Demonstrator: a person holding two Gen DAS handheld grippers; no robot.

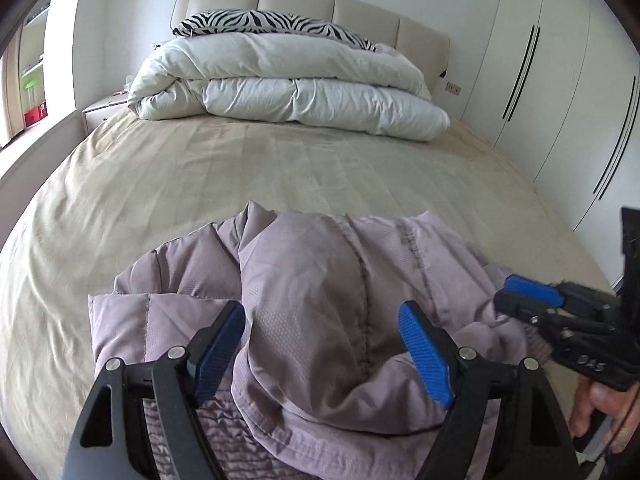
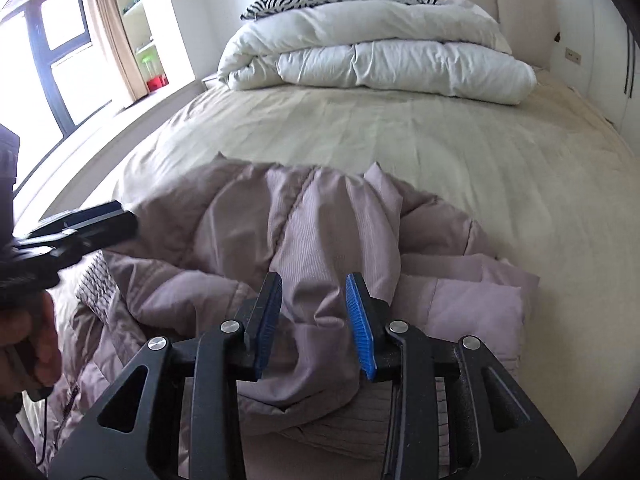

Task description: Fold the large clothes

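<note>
A wide bed (image 1: 200, 168) in a beige sheet fills the scene; a white duvet (image 1: 288, 84) lies folded in a heap at its far end, a zebra-print pillow (image 1: 272, 24) resting on top against the padded headboard (image 1: 296, 0); white wardrobe doors (image 1: 560, 80) line the right wall. On the near part of the bed lies a mauve padded jacket (image 1: 312, 280), bunched in loose folds with its quilted lining showing at the near edge. The left gripper (image 1: 322, 350) hovers above the jacket with jaws spread wide, gripping nothing; a ridge of fabric rises between its blue pads (image 1: 426, 354). The right gripper (image 2: 314, 326) sits with jaws parted either side of a raised fold, not clenched.
</note>
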